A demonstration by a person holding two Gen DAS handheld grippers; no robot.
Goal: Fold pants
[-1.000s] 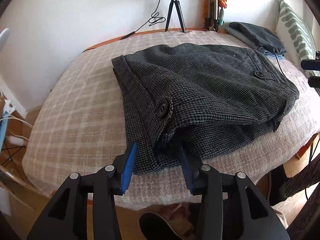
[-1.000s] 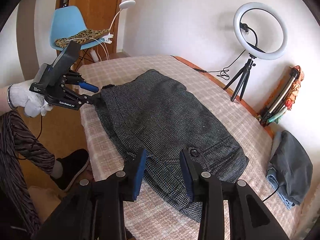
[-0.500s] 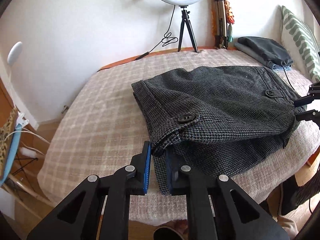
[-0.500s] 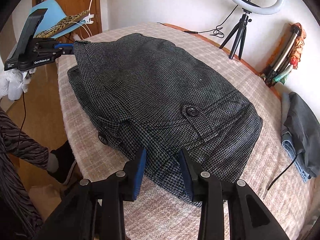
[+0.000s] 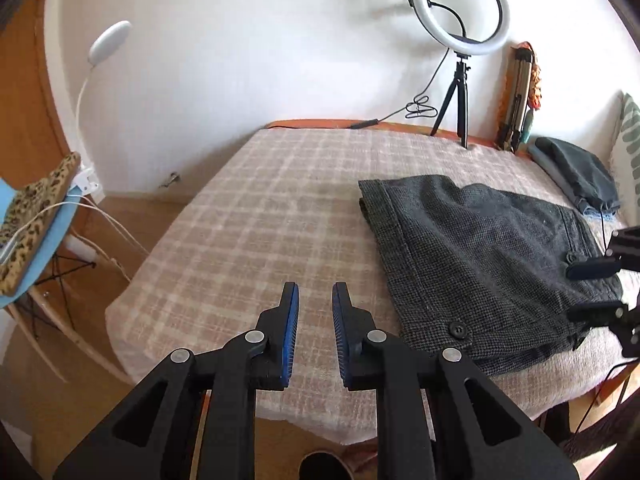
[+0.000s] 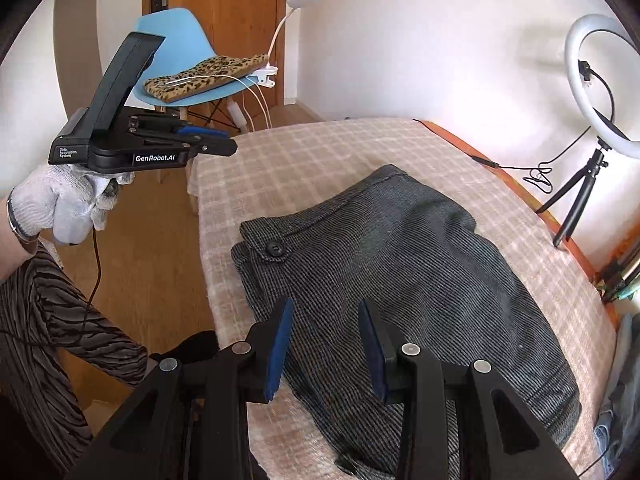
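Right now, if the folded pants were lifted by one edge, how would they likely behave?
The pants look like thick woven tweed, so probably weighty yet floppy. The stacked layers at the buttoned edge would likely sag and unfold. The rough weave probably grips the plaid blanket rather than sliding.

Right gripper (image 6: 325, 312) hangs parted above folded pants (image 6: 392, 280) on the bed (image 6: 320, 152).

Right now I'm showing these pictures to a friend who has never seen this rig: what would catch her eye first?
Probably the dark tweed pants, folded into a thick bundle on the checked blanket. Next, the two black grippers with blue pads: the left gripper held over bare blanket beside the pants, the right gripper open above them. Behind, a white ring light on a tripod stands against the wall.
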